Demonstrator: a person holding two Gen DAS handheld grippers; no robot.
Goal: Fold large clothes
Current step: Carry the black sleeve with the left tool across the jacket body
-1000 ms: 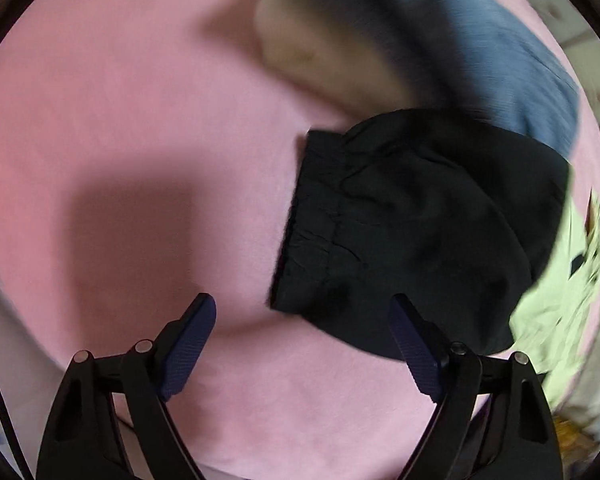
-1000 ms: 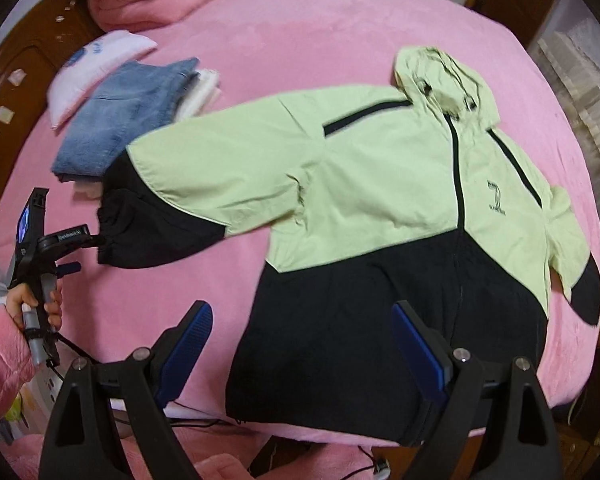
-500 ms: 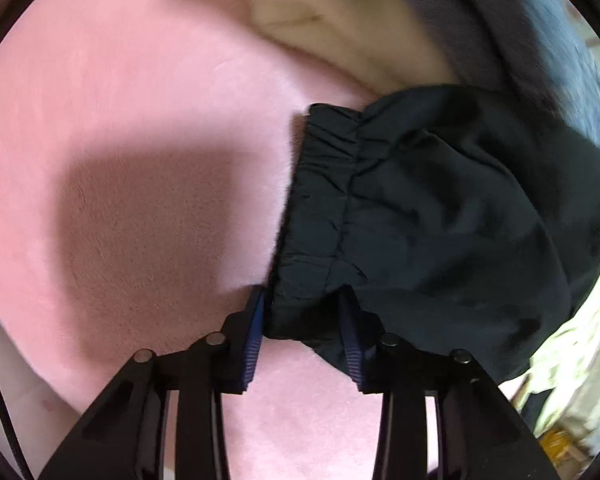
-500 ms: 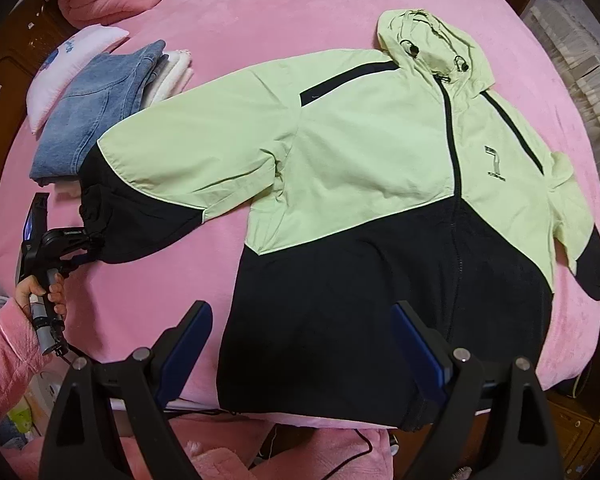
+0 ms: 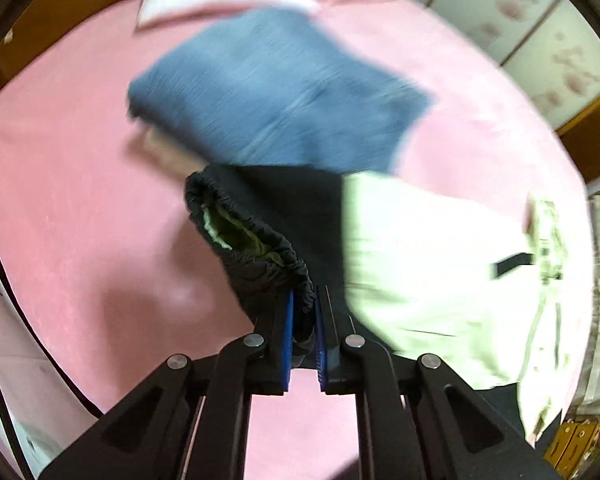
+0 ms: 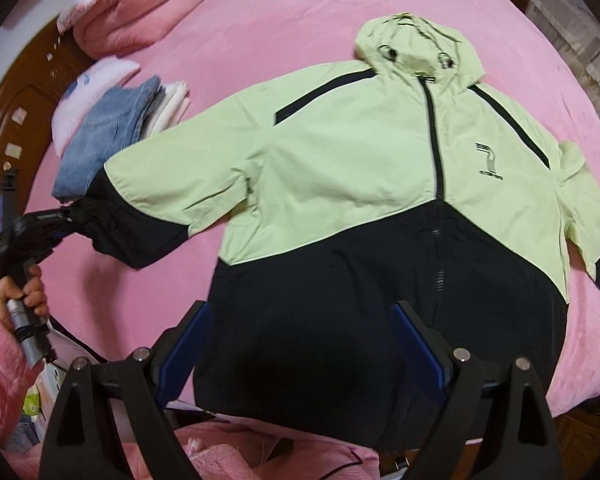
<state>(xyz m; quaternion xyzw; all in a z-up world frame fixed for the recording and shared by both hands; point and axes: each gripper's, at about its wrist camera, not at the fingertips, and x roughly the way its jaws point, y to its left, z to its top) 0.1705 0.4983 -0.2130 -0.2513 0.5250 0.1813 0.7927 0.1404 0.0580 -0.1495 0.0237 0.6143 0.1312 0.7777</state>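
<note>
A lime-green and black hooded jacket (image 6: pixel 340 168) lies spread face up on the pink bed (image 6: pixel 280 20), hood (image 6: pixel 416 44) at the far end. My left gripper (image 5: pixel 303 300) is closing its jaws on the black elastic cuff (image 5: pixel 252 240) of one sleeve, and the blue pads pinch the fabric. The cuff hangs lifted off the bed and its mouth gapes. In the right wrist view, the left gripper (image 6: pixel 66 216) holds that sleeve (image 6: pixel 140 232) out at the left edge. My right gripper (image 6: pixel 300 316) hovers open above the black lower hem, gripping nothing.
Folded blue jeans (image 6: pixel 104 140) on pale folded clothes lie just beyond the held sleeve, also blurred in the left wrist view (image 5: pixel 276 92). A white pillow (image 6: pixel 88 88) and a folded pink quilt (image 6: pixel 140 4) sit by the wooden headboard (image 6: pixel 16 112). A person's hand (image 6: pixel 16 292) grips the left handle.
The left jaws went from wide open to pinched on the sleeve cuff, then rose and pulled it off the bed. The right gripper slid closer over the jacket's black hem, still open.
</note>
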